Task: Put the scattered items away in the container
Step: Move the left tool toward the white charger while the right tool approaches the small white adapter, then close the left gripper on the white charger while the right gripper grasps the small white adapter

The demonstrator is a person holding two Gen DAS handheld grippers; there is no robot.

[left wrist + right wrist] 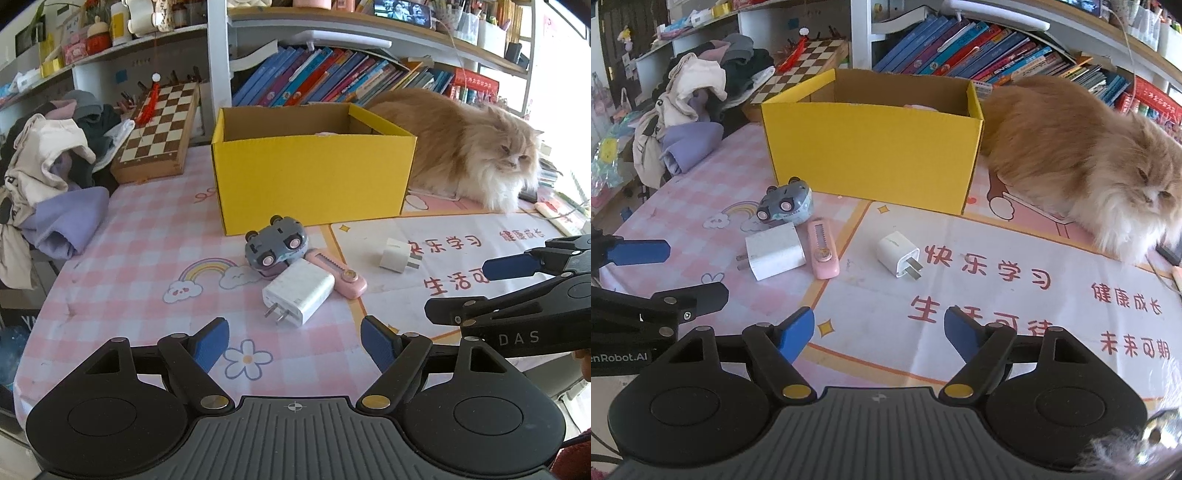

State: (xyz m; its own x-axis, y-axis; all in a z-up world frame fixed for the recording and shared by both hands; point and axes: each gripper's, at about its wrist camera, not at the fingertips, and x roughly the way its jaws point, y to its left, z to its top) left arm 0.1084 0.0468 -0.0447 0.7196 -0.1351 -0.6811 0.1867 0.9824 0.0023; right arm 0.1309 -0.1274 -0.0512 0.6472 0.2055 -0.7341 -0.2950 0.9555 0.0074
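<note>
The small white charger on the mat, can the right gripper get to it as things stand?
Probably yes. The right gripper is open, and the small white charger lies alone on bare mat ahead of it, apart from the pink cutter and the cat.

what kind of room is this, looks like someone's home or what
Most likely a child's study desk at home: shelves packed with books, a pastel cartoon desk mat, a chess board, and a long-haired cat lying beside the yellow box.

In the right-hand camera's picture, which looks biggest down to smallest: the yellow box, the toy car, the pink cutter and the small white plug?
1. yellow box
2. toy car and pink cutter: too alike to rank
3. small white plug
</note>
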